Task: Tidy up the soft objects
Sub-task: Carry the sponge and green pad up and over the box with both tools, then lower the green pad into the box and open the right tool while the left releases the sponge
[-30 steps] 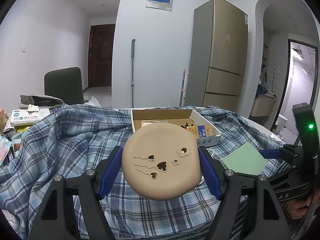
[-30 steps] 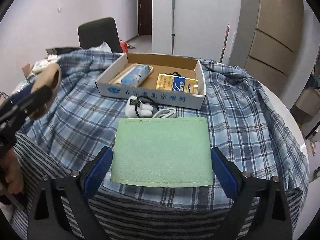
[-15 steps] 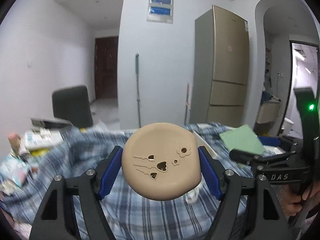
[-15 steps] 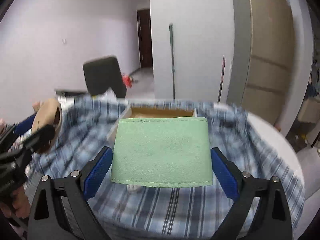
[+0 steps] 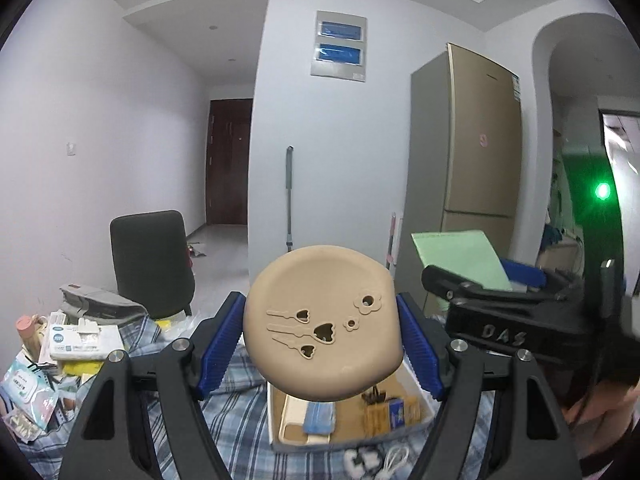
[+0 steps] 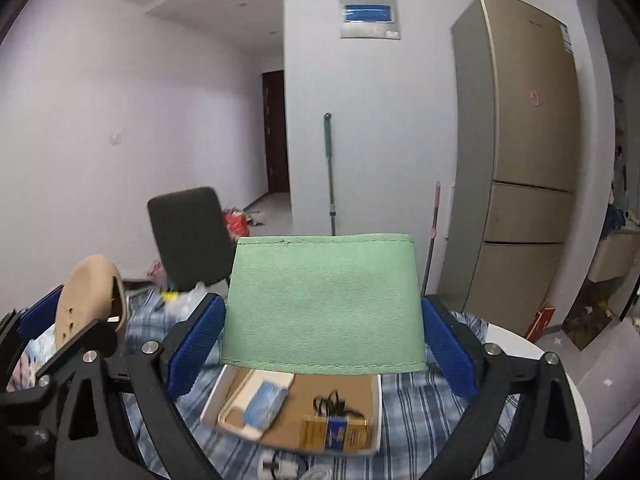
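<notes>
The left gripper (image 5: 322, 350) is clamped on a tan silicone pad (image 5: 323, 326) with heart-shaped cutouts, its blue fingers (image 5: 221, 345) pressing both edges so the pad sits almost flat to the lens; the right gripper (image 6: 322, 346) likewise pinches a pale green cloth (image 6: 323, 302) across its width, the stitched sheet standing up between the jaws. Both soft items hang in the air above the plaid-covered table (image 6: 420, 404), over an open cardboard box (image 6: 294, 412) that holds a blue packet, a yellow carton and a black cable, with a white charger just in front of it. Because each piece is held only by its edges, either could buckle and slip out if the squeeze eases, and the green cloth, being limp, may fold or drape over the box contents when lowered. The two tools also ride close together, the right one just beside the left in the left wrist view, so they could knock each other. Both point roughly level, toward the dark chair (image 6: 188, 236), mop handle (image 6: 330, 172) and tall fridge (image 6: 528, 152) beyond.
</notes>
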Tool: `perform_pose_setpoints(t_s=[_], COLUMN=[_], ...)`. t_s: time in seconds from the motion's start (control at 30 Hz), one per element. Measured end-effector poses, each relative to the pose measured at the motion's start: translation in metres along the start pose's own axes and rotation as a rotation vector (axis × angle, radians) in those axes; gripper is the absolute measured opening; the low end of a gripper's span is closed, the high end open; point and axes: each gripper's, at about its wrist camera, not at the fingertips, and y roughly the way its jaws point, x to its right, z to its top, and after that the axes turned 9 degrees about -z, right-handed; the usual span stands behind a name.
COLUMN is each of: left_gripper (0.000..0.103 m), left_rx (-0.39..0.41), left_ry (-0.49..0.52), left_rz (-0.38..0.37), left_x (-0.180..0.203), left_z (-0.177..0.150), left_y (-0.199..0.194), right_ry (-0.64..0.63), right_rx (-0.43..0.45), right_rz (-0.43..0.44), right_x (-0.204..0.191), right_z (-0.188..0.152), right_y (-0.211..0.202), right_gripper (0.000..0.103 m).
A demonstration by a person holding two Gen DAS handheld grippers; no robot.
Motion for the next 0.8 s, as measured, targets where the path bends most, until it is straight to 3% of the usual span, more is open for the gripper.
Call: perform_pose_setpoints(t_s=[0.13,0.27,0.47,0.6,0.8], left_gripper=[0.078,0.078,0.078,0.078,0.078], left_rx=[-0.010,-0.029,-0.154,-0.309,-0.418], left_ry=[0.003,-0.003,-0.016,-0.036,-0.023], left_rz=[0.007,0.034,0.045,0.003,0.019], left_x=[-0.002,-0.012,-0.029,-0.038,-0.041], left_z=[0.015,0.011,-0.021,-0.049,-0.073], left_y=[0.023,0.052,0.106,0.138,0.169], right_ry=[0.036,0.036,0.008,0.006,-0.055], right_rx=[0.007,-0.069,-0.174,-0.296,-0.383], right_rz=[-0.014,0.012,-0.013,0.009,-0.030], right_x=[0.006,0.013,0.017,0.016,0.010], right_z=[-0.003,-0.025,-0.052,-0.073,-0.100], right_y=[0.023,0.050,0.093,0.123,0.155], right_gripper=[0.096,0.096,0.096,0.096,0.096])
